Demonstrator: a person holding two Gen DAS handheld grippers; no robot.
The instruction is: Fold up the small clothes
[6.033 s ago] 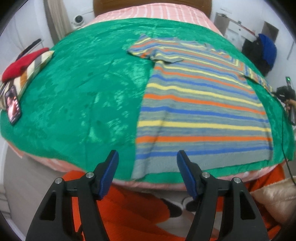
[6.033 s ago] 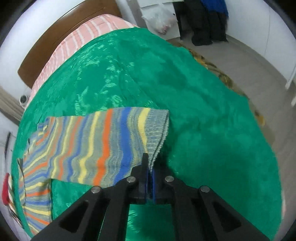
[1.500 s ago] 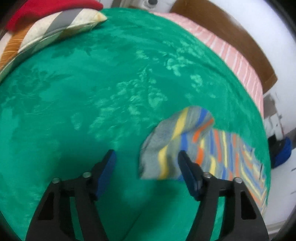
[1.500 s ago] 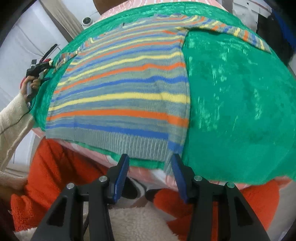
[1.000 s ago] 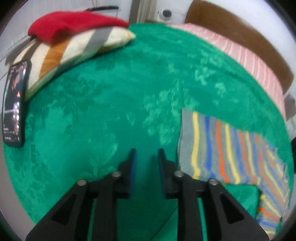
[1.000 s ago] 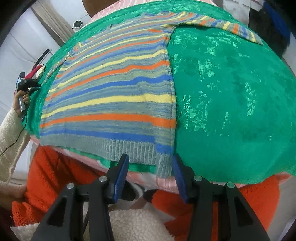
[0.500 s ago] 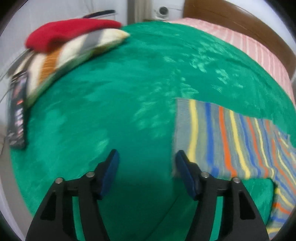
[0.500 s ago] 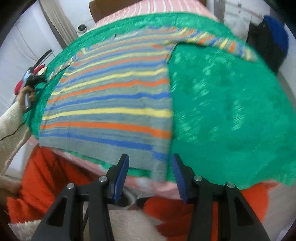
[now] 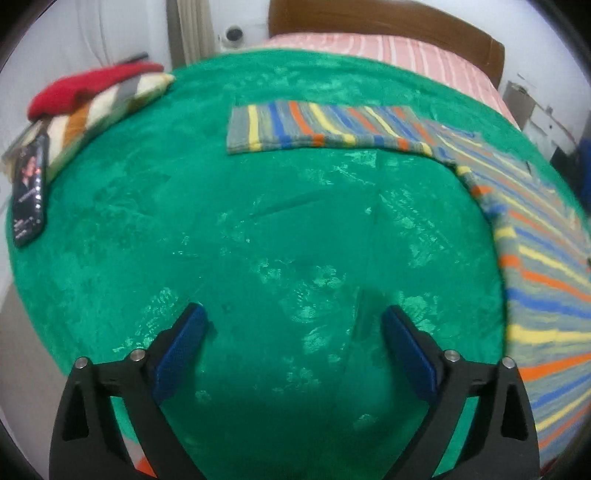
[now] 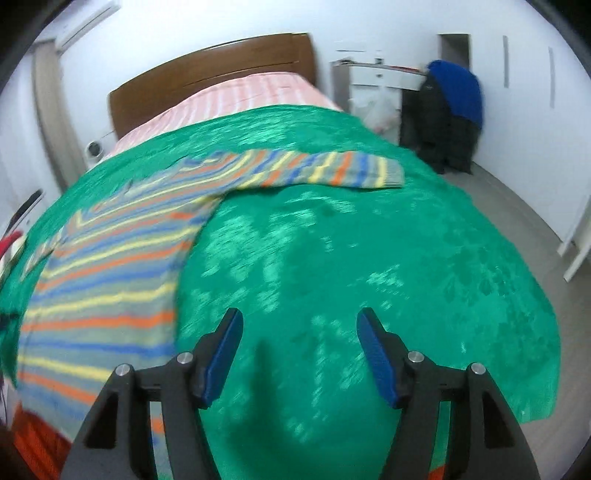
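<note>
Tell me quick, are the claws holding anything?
Left claw: open, holding nothing, over the green blanket.
Right claw: open, holding nothing; the sweater lies to its left.

Striped sweater (image 9: 535, 236) lies flat, sleeves spread, on green blanket (image 9: 280, 236).

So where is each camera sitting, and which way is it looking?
Left wrist: rides on the left tool, looking over the green blanket toward the headboard, a sleeve, a pillow and a phone; only the open tool shows.
Right wrist: rides on the right tool, looking up the bed toward the headboard, the other sleeve and a blue coat; only the open tool shows.
Shared: the striped sweater, blanket and headboard.
</note>
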